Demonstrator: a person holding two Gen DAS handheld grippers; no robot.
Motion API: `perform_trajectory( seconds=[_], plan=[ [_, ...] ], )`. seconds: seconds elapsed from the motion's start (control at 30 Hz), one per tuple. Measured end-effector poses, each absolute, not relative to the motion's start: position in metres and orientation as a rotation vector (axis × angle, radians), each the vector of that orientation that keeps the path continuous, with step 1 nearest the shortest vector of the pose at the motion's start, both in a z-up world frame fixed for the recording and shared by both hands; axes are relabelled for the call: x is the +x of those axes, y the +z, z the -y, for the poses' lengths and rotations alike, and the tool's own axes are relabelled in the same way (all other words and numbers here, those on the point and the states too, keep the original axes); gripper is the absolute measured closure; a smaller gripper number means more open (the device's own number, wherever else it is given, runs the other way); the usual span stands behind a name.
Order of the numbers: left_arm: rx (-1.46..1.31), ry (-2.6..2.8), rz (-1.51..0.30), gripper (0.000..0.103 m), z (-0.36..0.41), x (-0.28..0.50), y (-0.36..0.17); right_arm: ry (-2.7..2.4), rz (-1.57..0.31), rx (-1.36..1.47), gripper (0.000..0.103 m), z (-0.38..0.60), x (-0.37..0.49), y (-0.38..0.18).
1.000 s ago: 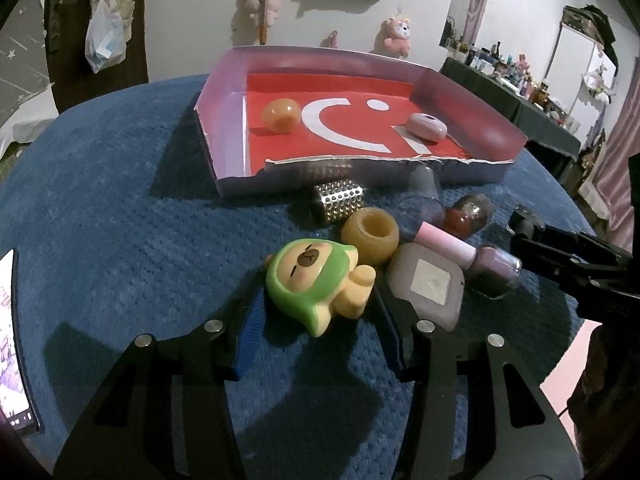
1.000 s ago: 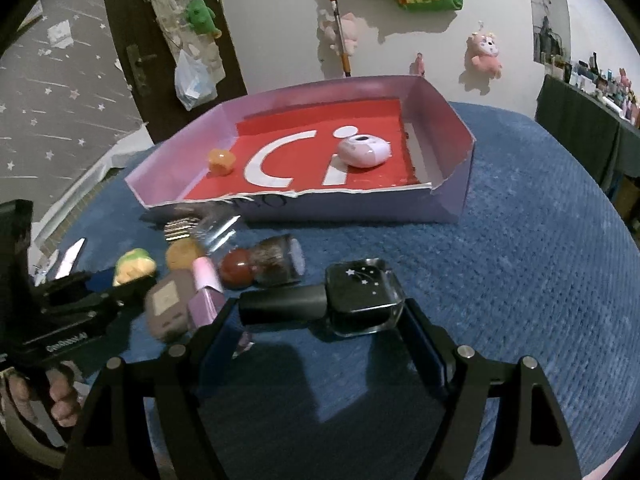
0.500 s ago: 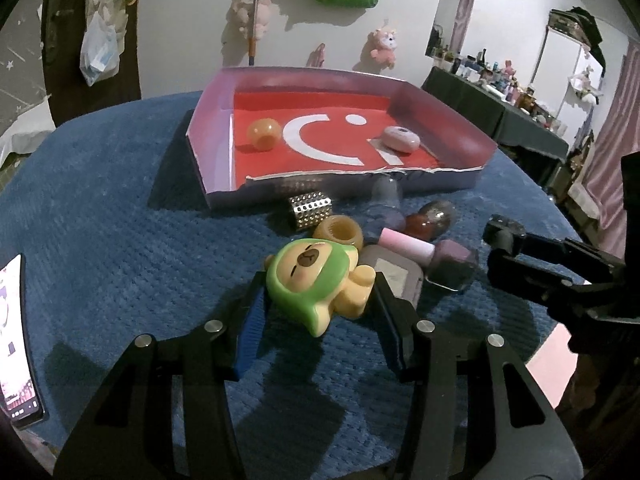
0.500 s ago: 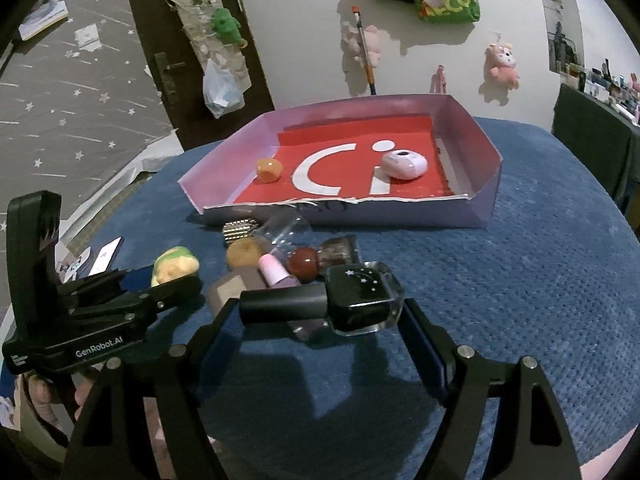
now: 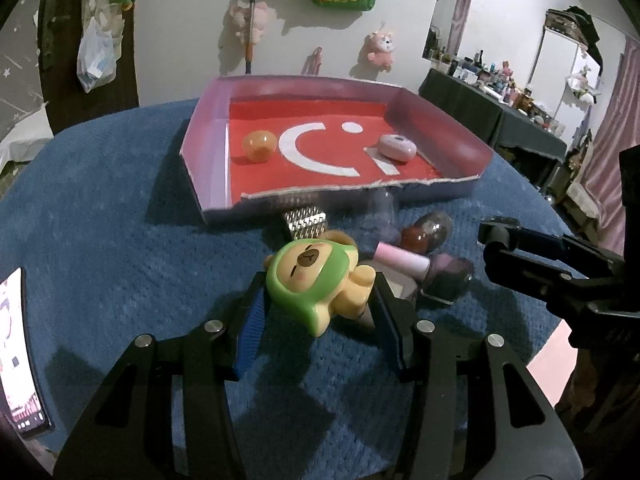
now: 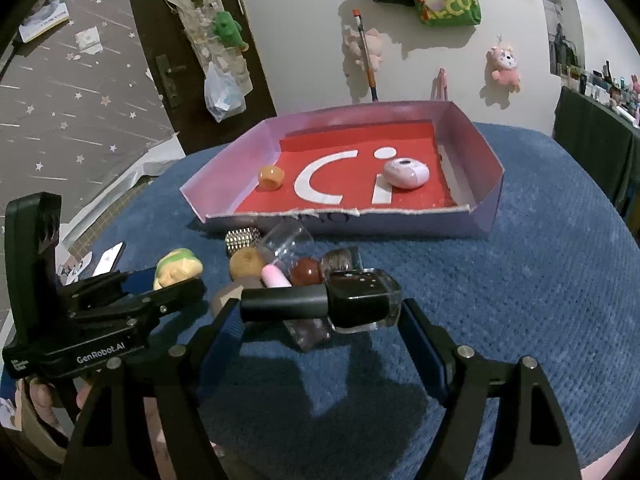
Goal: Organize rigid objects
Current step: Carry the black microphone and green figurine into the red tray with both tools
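My left gripper (image 5: pixel 316 312) is shut on a green-hooded bear figure (image 5: pixel 316 276) and holds it above the blue cloth; it also shows in the right wrist view (image 6: pixel 176 270). My right gripper (image 6: pixel 324 320) is shut on a black nail polish bottle (image 6: pixel 332 306), held sideways above the pile. The pink box (image 5: pixel 208 184) with a red floor holds an orange bead (image 5: pixel 259 146) and a pink oval case (image 5: pixel 397 148). The box (image 6: pixel 486 200) lies beyond the pile in the right wrist view.
In front of the box lie a studded silver cube (image 5: pixel 306 222), a pink-capped polish bottle (image 5: pixel 424 268), a red ball (image 5: pixel 416 237), a clear jar (image 6: pixel 286 242) and a tan ring (image 6: pixel 246 264). A phone (image 5: pixel 20 360) lies at the left cloth edge.
Both grippers have risen and pulled back with their objects. The bear figure and the black bottle have lifted off the cloth, and the pile now looks farther away.
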State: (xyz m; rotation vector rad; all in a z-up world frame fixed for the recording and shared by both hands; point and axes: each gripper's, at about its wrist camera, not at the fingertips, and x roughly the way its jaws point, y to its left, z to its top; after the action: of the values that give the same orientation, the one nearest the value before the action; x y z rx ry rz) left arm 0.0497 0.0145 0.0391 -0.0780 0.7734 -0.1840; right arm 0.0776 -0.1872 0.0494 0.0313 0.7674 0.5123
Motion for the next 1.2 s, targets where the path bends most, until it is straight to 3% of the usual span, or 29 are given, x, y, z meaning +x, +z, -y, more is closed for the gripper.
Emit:
perform_trajectory(
  seconds=[0.77, 1.2],
  plan=[
    [-0.051, -0.214, -0.716, 0.055, -0.007, 0.1, 0.078, 0.518, -0.705, 0.013, 0.023, 0.19, 0.124, 0.087],
    [-0.07, -0.218, -0.806, 0.055, -0.009, 0.146, 0.065, 0.498, -0.751, -0.001, 0.023, 0.187, 0.166, 0.086]
  ],
)
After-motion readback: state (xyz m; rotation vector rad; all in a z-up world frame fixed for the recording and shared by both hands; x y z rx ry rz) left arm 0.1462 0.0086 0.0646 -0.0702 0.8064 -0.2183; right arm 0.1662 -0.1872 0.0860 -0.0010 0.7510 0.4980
